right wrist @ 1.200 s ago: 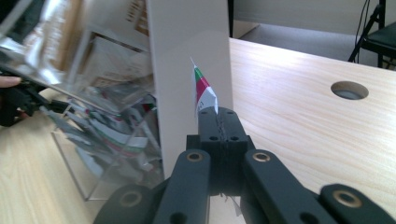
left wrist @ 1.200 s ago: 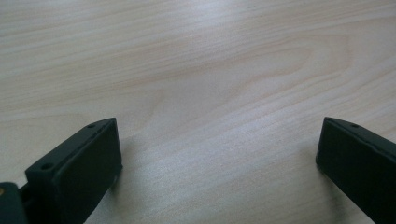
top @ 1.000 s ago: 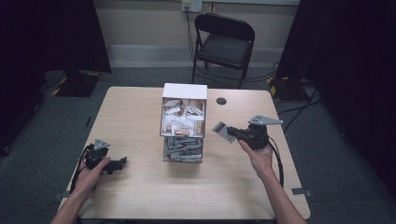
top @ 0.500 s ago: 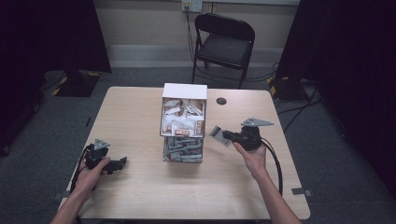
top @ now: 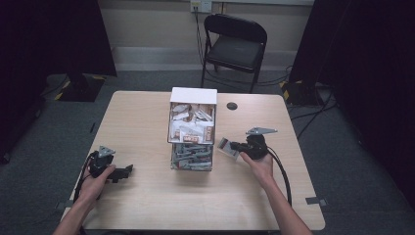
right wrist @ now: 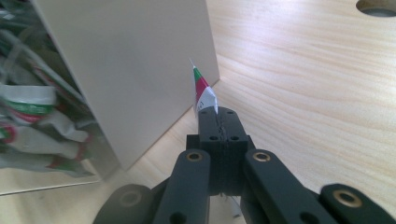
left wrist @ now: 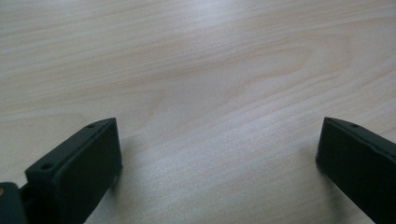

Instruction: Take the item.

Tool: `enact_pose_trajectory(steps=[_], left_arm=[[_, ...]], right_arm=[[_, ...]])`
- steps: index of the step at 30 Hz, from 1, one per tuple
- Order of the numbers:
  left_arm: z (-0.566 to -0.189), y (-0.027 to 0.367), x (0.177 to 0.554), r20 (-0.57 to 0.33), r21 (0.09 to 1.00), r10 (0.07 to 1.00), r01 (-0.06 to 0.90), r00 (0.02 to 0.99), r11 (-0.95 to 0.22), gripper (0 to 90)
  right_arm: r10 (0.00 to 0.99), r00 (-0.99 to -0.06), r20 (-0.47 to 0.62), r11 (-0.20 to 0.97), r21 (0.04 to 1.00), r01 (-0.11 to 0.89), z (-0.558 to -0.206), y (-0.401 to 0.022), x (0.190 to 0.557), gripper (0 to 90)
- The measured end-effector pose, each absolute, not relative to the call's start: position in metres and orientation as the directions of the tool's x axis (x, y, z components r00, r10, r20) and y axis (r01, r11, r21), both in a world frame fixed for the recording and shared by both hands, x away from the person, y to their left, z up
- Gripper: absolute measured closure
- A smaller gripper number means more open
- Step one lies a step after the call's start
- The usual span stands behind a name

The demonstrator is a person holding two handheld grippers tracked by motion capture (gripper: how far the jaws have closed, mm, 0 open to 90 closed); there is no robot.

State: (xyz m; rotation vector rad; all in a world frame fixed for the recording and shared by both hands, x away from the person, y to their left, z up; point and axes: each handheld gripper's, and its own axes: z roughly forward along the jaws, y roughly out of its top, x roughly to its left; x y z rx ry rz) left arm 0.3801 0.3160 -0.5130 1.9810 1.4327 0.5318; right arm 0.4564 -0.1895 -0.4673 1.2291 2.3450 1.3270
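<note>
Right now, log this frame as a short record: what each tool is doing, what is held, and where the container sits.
right tool: jaws shut on a packet, held beside the box, above the table
packet: thin sachet, white with red and green print, pinched by one edge, seen edge-on
left tool: jaws wide open, nothing between them, low at the table's left side
box: mid-table, white upper section with packets, clear lower section with more
table: light wood, small round hole behind the box
</note>
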Motion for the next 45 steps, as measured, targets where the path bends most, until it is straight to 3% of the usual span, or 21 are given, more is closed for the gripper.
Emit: enact_pose_trajectory(steps=[16,45], left_arm=[[-0.513,0.316,0.380,-0.039,0.692,0.944,0.690,0.328,-0.211,0.0],[-0.513,0.316,0.380,-0.041,0.694,0.945,0.690,0.325,-0.207,0.0]], right_arm=[[0.773,-0.594,0.221,0.222,0.783,0.580,-0.482,-0.196,0.475,88.7],[0.821,-0.526,0.223,0.202,0.748,0.633,-0.501,-0.201,0.483,76.9]])
